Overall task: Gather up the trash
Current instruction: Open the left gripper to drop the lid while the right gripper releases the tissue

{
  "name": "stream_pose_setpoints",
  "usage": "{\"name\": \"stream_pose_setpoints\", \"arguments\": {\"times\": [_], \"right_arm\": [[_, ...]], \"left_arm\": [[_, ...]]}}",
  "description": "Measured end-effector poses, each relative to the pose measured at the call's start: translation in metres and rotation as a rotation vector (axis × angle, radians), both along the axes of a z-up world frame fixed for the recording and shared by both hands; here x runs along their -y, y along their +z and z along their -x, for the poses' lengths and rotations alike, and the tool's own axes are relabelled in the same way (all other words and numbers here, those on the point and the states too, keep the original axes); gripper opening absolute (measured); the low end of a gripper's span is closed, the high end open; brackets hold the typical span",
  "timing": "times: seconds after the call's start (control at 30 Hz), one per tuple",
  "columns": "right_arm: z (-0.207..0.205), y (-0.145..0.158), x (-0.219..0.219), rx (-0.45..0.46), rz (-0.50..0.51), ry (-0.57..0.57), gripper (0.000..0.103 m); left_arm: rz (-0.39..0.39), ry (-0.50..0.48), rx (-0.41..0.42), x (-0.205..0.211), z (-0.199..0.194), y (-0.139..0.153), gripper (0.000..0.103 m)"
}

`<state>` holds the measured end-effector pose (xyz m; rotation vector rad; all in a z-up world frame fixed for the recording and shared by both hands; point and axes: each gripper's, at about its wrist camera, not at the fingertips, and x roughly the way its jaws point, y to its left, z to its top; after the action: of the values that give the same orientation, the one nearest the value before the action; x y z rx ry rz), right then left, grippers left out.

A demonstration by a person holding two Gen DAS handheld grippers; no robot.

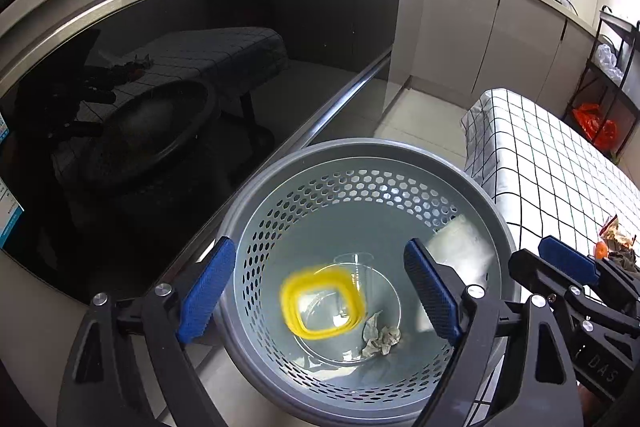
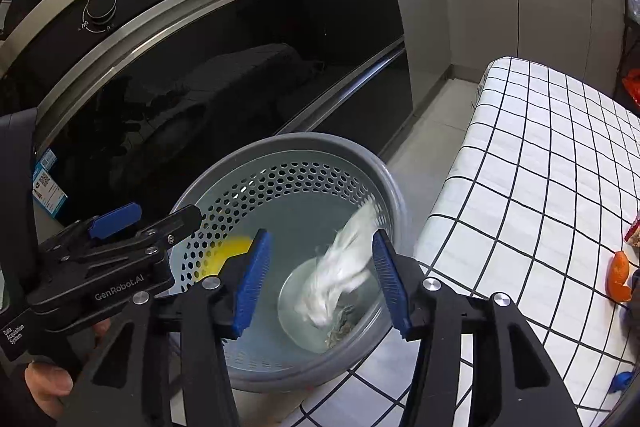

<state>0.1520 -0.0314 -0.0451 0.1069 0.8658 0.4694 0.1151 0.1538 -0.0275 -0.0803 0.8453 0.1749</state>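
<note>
Grey perforated plastic wastebasket (image 1: 256, 267) is seen from above in both wrist views, standing on the floor between a glossy black oven front with steel trim (image 1: 200, 75) and a table under a white cloth with a black grid (image 1: 560, 179). Its near rim is cut off behind the gripper frames.

Left gripper (image 1: 320, 287) is held over the basket with its blue pads spread wide and nothing pinched between them. A yellow-rimmed clear plastic piece (image 1: 320, 305) is caught mid-air below the pads, smeared by motion, so its exact shape can't be made out. In the right wrist view only a yellow blur (image 2: 228, 255) of it is visible behind the finger.

Right gripper (image 2: 320, 279) is also parted over the basket, pads not pressing on anything. A white crumpled scrap (image 2: 344, 275), paper or plastic, can't be told, is blurred between and below them, clear of both pads.

On the basket bottom a clear plastic cup (image 1: 356, 263) lying on its side and a small wad of greyish crumpled paper (image 1: 380, 337) are just made out.

More trash is left near the cloth's right edge: an orange peel-like bit (image 2: 618, 277) and some wrappers (image 1: 616, 235), mostly cropped by the frame.
</note>
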Motion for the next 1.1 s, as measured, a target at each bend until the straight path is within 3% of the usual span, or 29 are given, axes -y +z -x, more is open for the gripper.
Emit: {"name": "stream_pose_setpoints", "arguments": {"times": [0.7,1.1], "right_arm": [[0.018,0.01,0.013,0.017,-0.001,-0.022,0.051],[0.03,0.017,0.034,0.033,0.022,-0.064,0.051]], "left_arm": [[-0.022,-0.007,0.016,0.009,0.002,0.004,0.084],[-0.025,-0.057,0.04,0.031,0.007,0.012,0.084]]}}
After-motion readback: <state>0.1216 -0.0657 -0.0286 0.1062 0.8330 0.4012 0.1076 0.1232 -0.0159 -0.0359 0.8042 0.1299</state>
